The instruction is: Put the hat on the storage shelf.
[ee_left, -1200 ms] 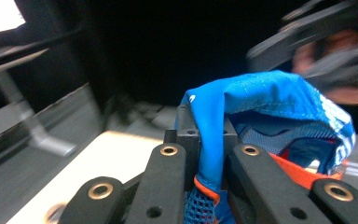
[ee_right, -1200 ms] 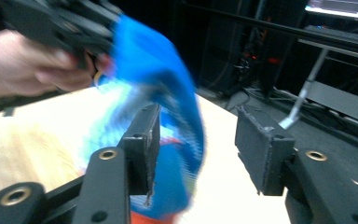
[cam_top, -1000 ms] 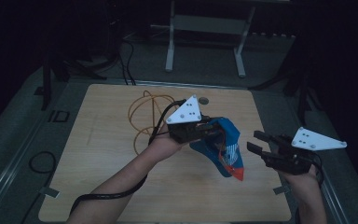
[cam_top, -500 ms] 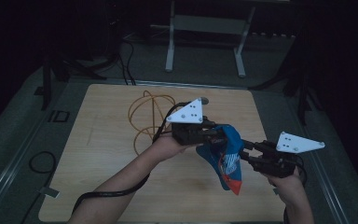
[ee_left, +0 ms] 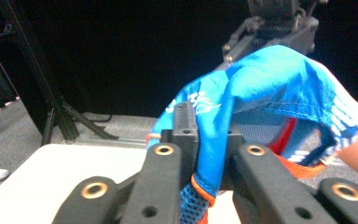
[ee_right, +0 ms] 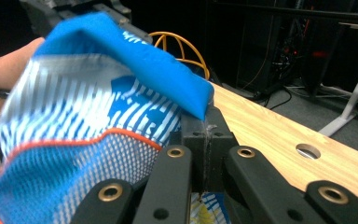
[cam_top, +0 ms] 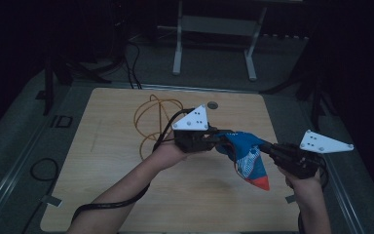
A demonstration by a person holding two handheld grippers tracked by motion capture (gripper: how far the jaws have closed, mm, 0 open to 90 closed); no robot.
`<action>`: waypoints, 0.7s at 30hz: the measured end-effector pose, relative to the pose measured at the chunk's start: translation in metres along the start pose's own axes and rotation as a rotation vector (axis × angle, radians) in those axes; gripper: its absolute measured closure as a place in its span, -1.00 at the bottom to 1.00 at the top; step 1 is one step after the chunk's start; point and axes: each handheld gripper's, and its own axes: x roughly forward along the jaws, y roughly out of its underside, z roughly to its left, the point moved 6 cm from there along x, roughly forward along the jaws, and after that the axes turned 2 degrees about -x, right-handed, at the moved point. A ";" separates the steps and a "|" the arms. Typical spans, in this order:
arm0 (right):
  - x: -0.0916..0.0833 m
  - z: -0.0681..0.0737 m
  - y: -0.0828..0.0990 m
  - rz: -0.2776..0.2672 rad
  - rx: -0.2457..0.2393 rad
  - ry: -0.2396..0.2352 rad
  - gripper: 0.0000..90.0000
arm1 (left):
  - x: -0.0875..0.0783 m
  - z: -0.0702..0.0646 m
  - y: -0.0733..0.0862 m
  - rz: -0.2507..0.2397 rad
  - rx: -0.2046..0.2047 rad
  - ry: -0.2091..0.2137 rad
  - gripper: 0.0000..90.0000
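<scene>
1. Blue cloth [cam_top: 246, 155] with white striped print, orange trim and a mesh panel.
2. Held up off the wooden table [cam_top: 126, 161], over its right half, near the right edge.
3. Stretched between the left gripper [cam_top: 213, 141] and the right gripper [cam_top: 267, 147], each clamped on an edge.
4. Drooping below, orange-tipped corner lowest, pointing toward the near right corner.

Nothing legible anywhere. The blue cloth [ee_right: 121, 88] carries white printed marks — striped blocks in the right gripper view, a small white patch in the left gripper view — too blurred to make out as letters. The tabletop [cam_top: 117, 146] carries no readable writing.
</scene>
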 end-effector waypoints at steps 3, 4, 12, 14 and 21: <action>0.001 -0.001 -0.003 0.004 0.000 0.012 1.00 | -0.005 -0.001 0.001 0.011 -0.006 -0.009 0.63; 0.001 -0.002 -0.004 0.003 0.002 0.012 1.00 | -0.007 -0.001 0.002 0.016 -0.010 -0.014 0.54; 0.003 -0.006 -0.019 -0.007 -0.005 0.041 1.00 | -0.030 -0.006 0.000 0.038 0.013 -0.094 0.04; 0.004 -0.007 -0.024 -0.014 -0.009 0.045 1.00 | -0.040 -0.007 -0.001 0.030 0.009 -0.119 0.03; 0.011 -0.010 -0.041 -0.035 -0.024 0.058 1.00 | -0.074 -0.001 0.008 0.033 0.001 -0.221 -0.08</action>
